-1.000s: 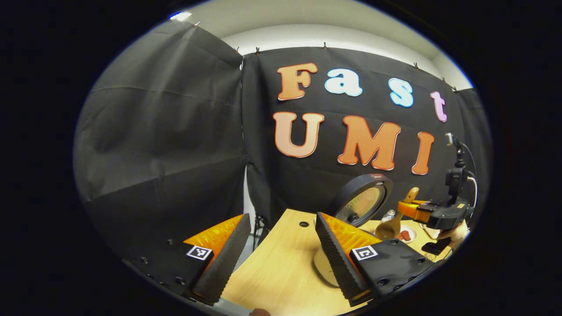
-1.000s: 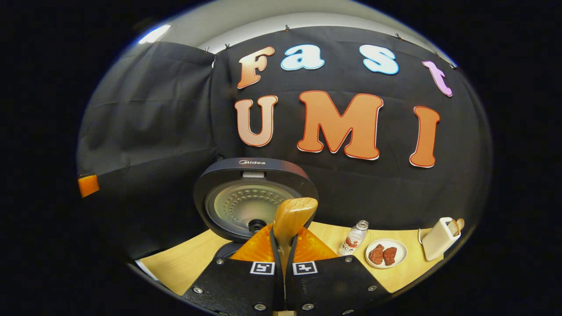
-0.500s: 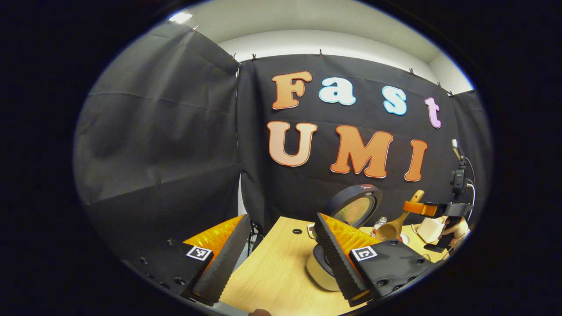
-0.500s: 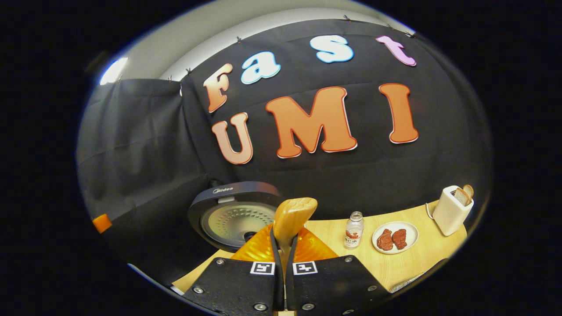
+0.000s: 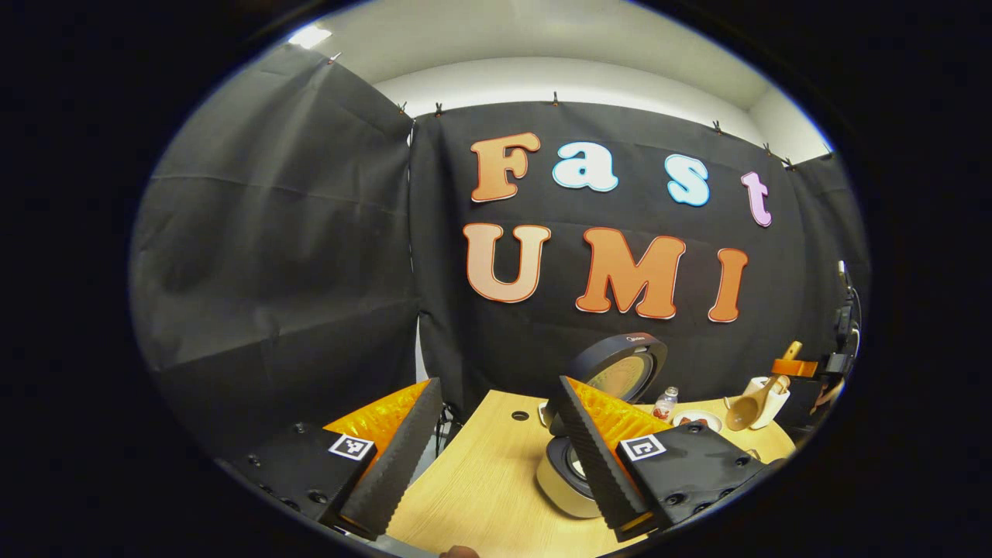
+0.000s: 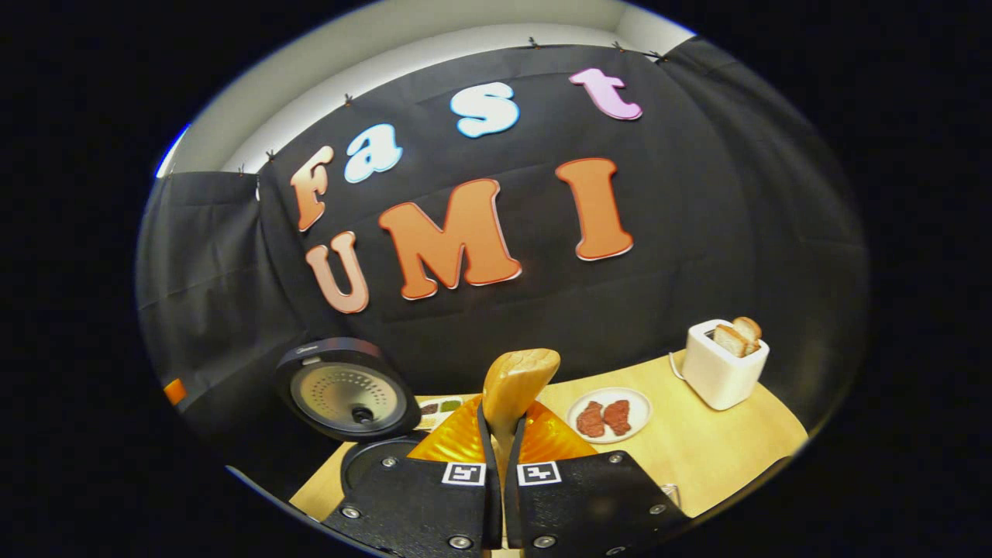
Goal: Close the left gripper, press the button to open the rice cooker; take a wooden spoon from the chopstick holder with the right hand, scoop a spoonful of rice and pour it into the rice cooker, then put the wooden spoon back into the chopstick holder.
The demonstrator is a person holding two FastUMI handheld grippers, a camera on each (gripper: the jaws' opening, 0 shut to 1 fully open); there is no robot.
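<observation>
Your right gripper (image 6: 502, 434) has its jaws pinching the spoon (image 6: 518, 380) by the handle, which sticks up between them. In the left gripper view the spoon's bowl hangs over the desk's (image 5: 480, 488) far right corner, just in front of the toaster (image 5: 767, 391); whether it holds rice, you cannot tell. Your left gripper (image 5: 496, 446) has its jaws spread wide, holding nothing, above the desk's left edge. The cooker (image 5: 570, 477) stands on the desk with its lid (image 6: 345, 387) tipped up. A plate (image 6: 608, 416) of meat lies between cooker and toaster.
</observation>
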